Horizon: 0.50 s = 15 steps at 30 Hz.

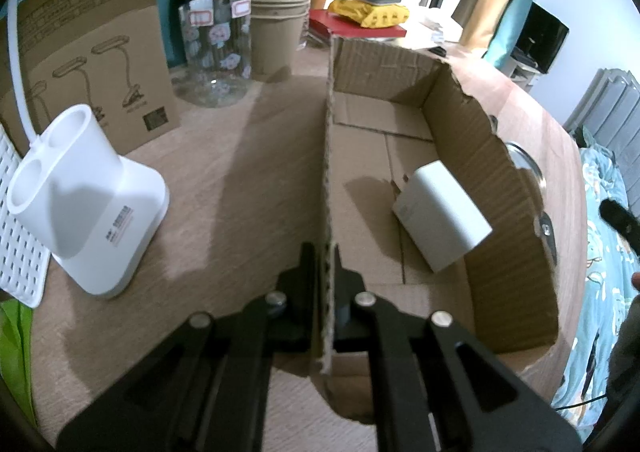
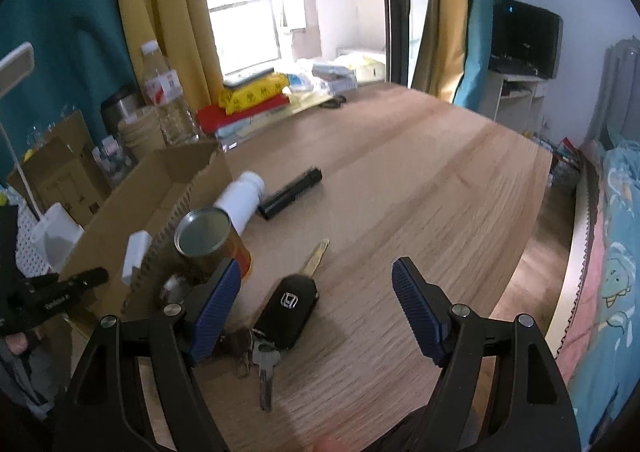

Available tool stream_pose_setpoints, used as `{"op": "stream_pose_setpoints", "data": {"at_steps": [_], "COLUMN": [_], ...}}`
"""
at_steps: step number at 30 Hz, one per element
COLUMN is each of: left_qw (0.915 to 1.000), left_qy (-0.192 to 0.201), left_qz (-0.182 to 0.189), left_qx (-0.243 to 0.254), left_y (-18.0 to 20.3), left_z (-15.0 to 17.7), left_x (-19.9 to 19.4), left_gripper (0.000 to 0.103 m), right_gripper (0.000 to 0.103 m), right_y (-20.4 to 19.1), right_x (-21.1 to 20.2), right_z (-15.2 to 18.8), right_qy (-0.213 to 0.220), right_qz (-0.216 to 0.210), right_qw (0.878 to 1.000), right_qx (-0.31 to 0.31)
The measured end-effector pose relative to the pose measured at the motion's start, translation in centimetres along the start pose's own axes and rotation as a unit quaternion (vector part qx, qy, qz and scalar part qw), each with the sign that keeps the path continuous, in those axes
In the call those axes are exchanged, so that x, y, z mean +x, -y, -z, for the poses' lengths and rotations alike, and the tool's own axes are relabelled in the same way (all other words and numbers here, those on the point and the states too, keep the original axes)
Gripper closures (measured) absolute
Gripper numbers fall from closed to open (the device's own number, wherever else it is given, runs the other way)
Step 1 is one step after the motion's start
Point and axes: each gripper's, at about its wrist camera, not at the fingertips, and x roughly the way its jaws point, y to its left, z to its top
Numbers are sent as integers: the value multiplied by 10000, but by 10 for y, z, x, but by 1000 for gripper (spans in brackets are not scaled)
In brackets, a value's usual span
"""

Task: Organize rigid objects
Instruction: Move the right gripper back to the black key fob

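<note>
My left gripper (image 1: pixel 327 256) is shut on the near wall of an open cardboard box (image 1: pixel 516 212), one finger on each side of the corrugated edge. A white charger plug (image 1: pixel 440 212) lies inside the box. In the right wrist view my right gripper (image 2: pixel 318 308) stands open above the wooden table, with a black car key fob (image 2: pixel 286 308) and its key bunch (image 2: pixel 260 356) lying between and below its blue pads (image 2: pixel 416 308), untouched. Right of the box (image 2: pixel 132 204) stand a gold tin can (image 2: pixel 212 244), a lying white bottle (image 2: pixel 242 200) and a black tube (image 2: pixel 290 192). The left gripper (image 2: pixel 64 292) appears at the left edge.
A white holder (image 1: pixel 88 204) stands left of the box on a white mat (image 1: pixel 16 244). Paper cups (image 1: pixel 276 32), a glass jar (image 1: pixel 216 52), a steel flask and a flat carton line the back. A bed (image 2: pixel 612 252) lies beyond the table's right edge.
</note>
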Motion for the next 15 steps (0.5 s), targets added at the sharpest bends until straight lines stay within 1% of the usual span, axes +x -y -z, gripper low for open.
{"op": "stream_pose_setpoints", "data": {"at_steps": [8, 15], "left_qw": [10000, 10000], "left_qy": [-3, -4], "left_qz": [7, 8], "left_qx": [0, 0], "left_y": [1, 1], "left_z": [1, 1], "left_x": [0, 0], "left_gripper": [98, 98], "right_gripper": [22, 22], "right_y": [-10, -15], "right_x": [26, 36], "right_z": [13, 17], "right_qy": [-311, -404], "right_qz": [-42, -13], "right_qw": [9995, 9992], "right_qx": [-14, -64]}}
